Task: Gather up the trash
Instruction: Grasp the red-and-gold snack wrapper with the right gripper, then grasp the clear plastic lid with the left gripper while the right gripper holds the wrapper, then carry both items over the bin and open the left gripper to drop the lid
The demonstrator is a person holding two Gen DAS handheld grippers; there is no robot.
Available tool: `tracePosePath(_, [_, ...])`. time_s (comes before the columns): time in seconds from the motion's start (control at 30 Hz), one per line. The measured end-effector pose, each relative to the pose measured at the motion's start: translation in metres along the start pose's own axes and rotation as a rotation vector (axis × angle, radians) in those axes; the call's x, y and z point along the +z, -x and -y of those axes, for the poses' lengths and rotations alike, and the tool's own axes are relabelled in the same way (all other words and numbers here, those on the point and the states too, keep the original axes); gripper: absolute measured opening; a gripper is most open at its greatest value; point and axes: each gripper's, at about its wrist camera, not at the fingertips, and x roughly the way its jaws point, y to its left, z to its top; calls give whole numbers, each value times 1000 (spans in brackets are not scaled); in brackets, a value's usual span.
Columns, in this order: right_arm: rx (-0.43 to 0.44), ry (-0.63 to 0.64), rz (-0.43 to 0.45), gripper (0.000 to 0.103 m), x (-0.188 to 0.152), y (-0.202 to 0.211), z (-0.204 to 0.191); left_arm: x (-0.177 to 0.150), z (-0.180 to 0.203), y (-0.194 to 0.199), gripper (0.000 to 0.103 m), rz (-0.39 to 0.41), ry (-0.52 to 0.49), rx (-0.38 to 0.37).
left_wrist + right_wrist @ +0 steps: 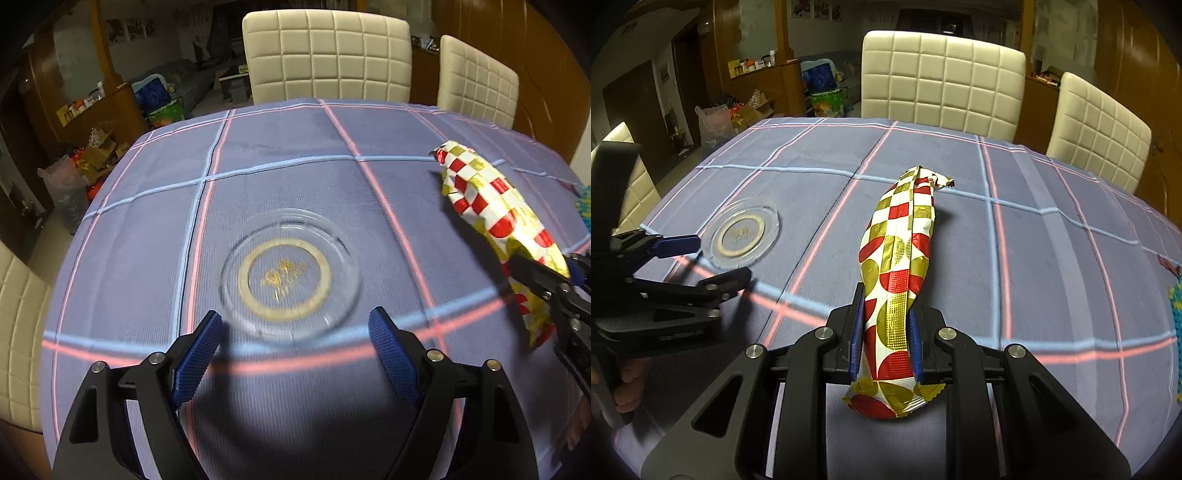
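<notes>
A crumpled wrapper (901,251) in red, gold and white checks is clamped between the blue pads of my right gripper (884,325), which is shut on it near its lower end. The wrapper's far end sticks out over the tablecloth. In the left wrist view the same wrapper (487,199) hangs at the right, held by the right gripper (539,280). A clear glass dish (290,275) with a gold ring lies flat on the cloth. My left gripper (293,332) is open just in front of the dish, nothing between its fingers. The left gripper (713,258) also shows beside the dish (740,232).
The table carries a blue-grey cloth (280,184) with pink and pale blue lines. White quilted chairs (325,55) stand at its far side, and another chair (18,339) at the left. A knitted blue and yellow item (1176,325) lies at the right edge. Boxes and bags (85,162) clutter the floor beyond.
</notes>
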Motion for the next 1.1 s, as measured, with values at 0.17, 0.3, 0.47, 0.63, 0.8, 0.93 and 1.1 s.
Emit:
tracePosePath(0.17, [3, 26, -13, 22, 9, -16, -7, 17, -7, -12, 85, 5, 17, 9])
tracePosePath(0.3, [14, 31, -23, 21, 14, -27, -12, 20, -10, -14, 85, 12, 21, -1])
tracePosePath(0.47, [36, 38, -27, 22, 18, -31, -19, 17, -11, -11, 83, 37, 9, -12])
tracePosePath(0.63, [47, 56, -20, 22, 16, -22, -28, 10, -12, 0, 83, 57, 4, -25])
tracePosePath(0.8, [51, 76, -12, 22, 9, -3, -39, -2, -15, 22, 82, 77, 4, -29])
tracePosePath(0.93, [54, 105, -8, 22, -1, 16, -52, -18, -18, 44, 82, 96, -14, -11])
tracePosePath(1.1, [69, 134, 9, 22, -13, 43, -76, -41, -27, 74, 82, 122, -15, 9])
